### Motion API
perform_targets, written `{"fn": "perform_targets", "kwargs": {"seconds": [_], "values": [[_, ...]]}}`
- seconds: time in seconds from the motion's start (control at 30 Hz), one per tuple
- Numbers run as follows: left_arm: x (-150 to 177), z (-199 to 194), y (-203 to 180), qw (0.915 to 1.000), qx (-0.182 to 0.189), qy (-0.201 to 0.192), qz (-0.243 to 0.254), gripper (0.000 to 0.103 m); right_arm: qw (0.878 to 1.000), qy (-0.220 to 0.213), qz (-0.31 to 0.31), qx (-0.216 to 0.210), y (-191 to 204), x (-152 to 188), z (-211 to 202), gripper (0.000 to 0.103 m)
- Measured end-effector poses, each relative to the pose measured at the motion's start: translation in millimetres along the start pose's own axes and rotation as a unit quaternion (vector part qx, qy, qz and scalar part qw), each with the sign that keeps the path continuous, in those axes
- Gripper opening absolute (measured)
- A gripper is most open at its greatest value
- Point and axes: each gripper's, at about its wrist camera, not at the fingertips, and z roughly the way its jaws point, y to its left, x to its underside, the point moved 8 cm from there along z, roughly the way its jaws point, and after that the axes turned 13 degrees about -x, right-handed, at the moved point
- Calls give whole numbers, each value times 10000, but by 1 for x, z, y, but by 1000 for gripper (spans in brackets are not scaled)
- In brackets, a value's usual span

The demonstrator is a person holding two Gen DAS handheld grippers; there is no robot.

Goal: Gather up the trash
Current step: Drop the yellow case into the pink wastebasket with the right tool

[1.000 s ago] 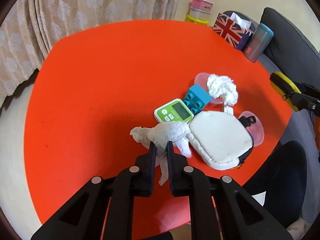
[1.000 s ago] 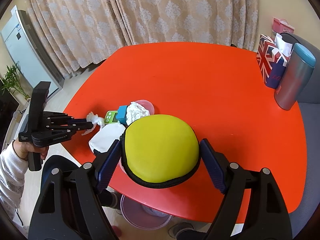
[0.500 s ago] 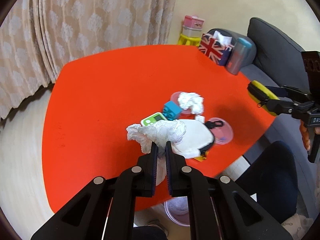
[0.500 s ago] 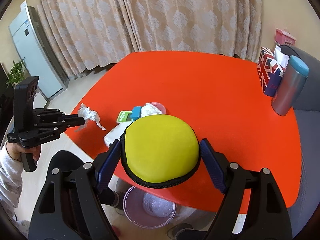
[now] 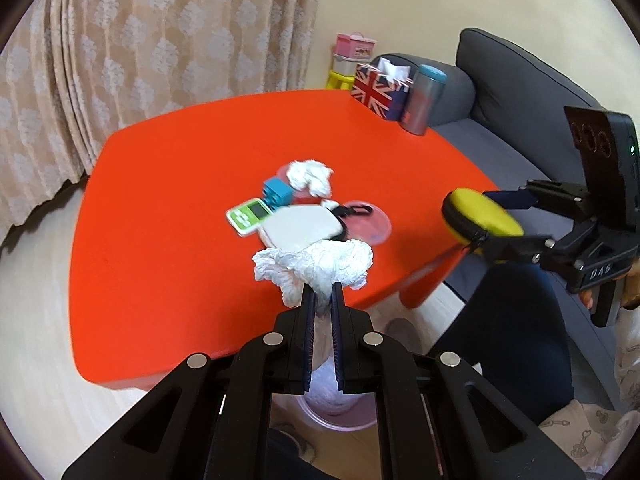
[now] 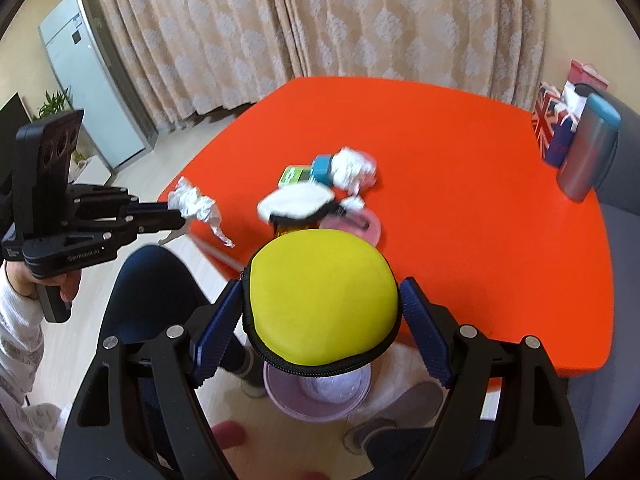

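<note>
The left gripper [image 5: 322, 294] was clamped on a crumpled tissue [image 5: 316, 266], holding it in the air off the near edge of the red table [image 5: 168, 208] — the wad bulged out past the fingertips. In the right wrist view the same tissue [image 6: 196, 206] hung from that gripper [image 6: 178, 216] beside the table's corner, clear of the tabletop. On the floor below stood a pink bin [image 6: 316, 394], white paper already inside; in the left view it [image 5: 336, 412] showed between and under the fingers.

The right gripper [image 6: 320, 308] gripped a yellow case [image 6: 320, 296] across its width, off the table edge and above the bin.

A second tissue [image 5: 310, 176] lay on the table, on a pink lid [image 5: 286, 170], touching a blue block [image 5: 277, 191]. Just beside them sat a green timer [image 5: 249, 216], a white pouch [image 5: 302, 226] and another pink lid [image 5: 370, 226]. At the far corner stood a Union Jack box [image 5: 378, 88] and a tumbler [image 5: 424, 100].
</note>
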Motion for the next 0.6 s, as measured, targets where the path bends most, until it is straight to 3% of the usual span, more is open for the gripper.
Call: {"fn": "perform_targets", "kwargs": {"seconds": [0.33, 0.4, 0.5, 0.6], "values": [[31, 2, -21, 9997, 190, 145, 18, 8, 9990, 381, 102, -202, 10, 48, 26, 79], [35, 3, -21, 9997, 196, 161, 4, 8, 9986, 436, 103, -278, 13, 53, 31, 82], [38, 2, -23, 9997, 201, 171, -10, 8, 9986, 422, 135, -275, 14, 53, 34, 94], [38, 2, -24, 9996, 202, 176, 11, 8, 9988, 381, 195, -231, 11, 50, 32, 95]]}}
